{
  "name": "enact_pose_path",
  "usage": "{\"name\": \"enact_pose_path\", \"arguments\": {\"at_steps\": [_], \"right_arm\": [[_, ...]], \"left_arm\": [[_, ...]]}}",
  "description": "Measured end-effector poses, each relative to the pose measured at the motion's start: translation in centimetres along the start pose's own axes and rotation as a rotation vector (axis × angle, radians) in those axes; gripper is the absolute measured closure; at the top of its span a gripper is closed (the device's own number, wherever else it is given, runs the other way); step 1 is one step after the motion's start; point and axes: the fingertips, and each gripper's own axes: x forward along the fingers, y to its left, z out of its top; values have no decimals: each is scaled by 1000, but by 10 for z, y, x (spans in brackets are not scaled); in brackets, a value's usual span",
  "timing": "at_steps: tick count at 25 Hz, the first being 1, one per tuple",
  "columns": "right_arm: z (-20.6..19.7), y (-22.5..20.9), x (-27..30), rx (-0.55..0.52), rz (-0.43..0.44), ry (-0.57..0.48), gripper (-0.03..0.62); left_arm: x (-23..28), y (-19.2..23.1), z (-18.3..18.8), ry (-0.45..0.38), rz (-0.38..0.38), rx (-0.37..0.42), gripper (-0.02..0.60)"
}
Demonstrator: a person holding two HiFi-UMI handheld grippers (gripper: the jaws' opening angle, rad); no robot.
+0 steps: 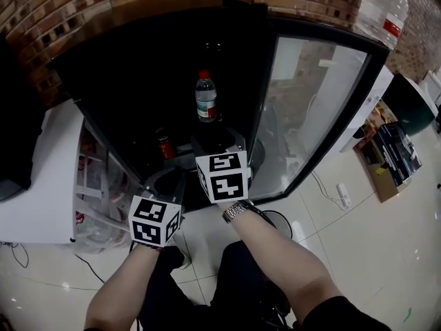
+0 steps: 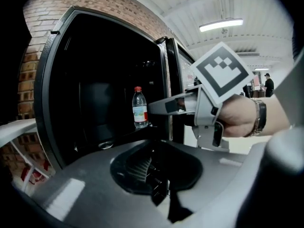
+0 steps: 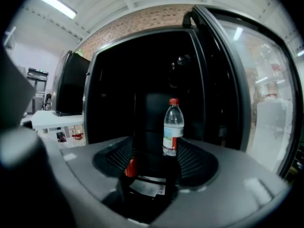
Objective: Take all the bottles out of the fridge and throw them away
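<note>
The fridge [image 1: 138, 81] fills the upper middle of the head view, black inside, with its glass door [image 1: 310, 109] swung out to the right. That door is my first worry: my right forearm [image 1: 275, 254] runs up just beside its lower edge, so I judge a careless sweep on the way out could knock it. Next comes the water bottle [image 1: 205, 97], clear with a red cap, standing upright on a dark shelf at centre frame. It looks tall and light, so if one pad meets it before the other it will likely tip and roll deeper in. A dark bottle [image 1: 164, 145] with a red cap sits lower and to the left (what I take for it shows low in the gap in my right claw's own view), and reaching past it I could nudge it over. As for pose, both forearms rise from the bottom of the head view towards the fridge mouth, the right one higher in the frame. My right claw [image 3: 153, 161] points nearly level at the water bottle, jaws spread wide, pads pressing on nothing. My left claw [image 2: 154, 163] hangs at lower left, jaws apart more narrowly and empty.
</note>
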Motion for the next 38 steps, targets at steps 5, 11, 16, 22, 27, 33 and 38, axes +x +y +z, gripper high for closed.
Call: {"name": "enact_pose_path", "arguments": {"at_steps": [5,11,16,22,27,33,38], "right_arm": [[8,-5,28,15,-67,15,290],[8,-14,57,21,-125,51,260],[10,-27,82,24,-171,62,258],[14,-40,107,43,-218,65,260],[12,-47,120,48,-260,65,260],[13,-53,130,42,-305,72,260],[13,-60,135,14,-348,91,287]], "left_arm": [[-5,25,4,-19,9,-13,575],[3,44,3,-22,-8,-26,575],[18,52,6,-26,-37,-22,575],[34,62,6,-29,-61,-30,575],[43,71,1,-22,-70,-47,575],[47,78,-4,-19,-77,-58,575],[47,83,-4,-27,-82,-65,575]]}}
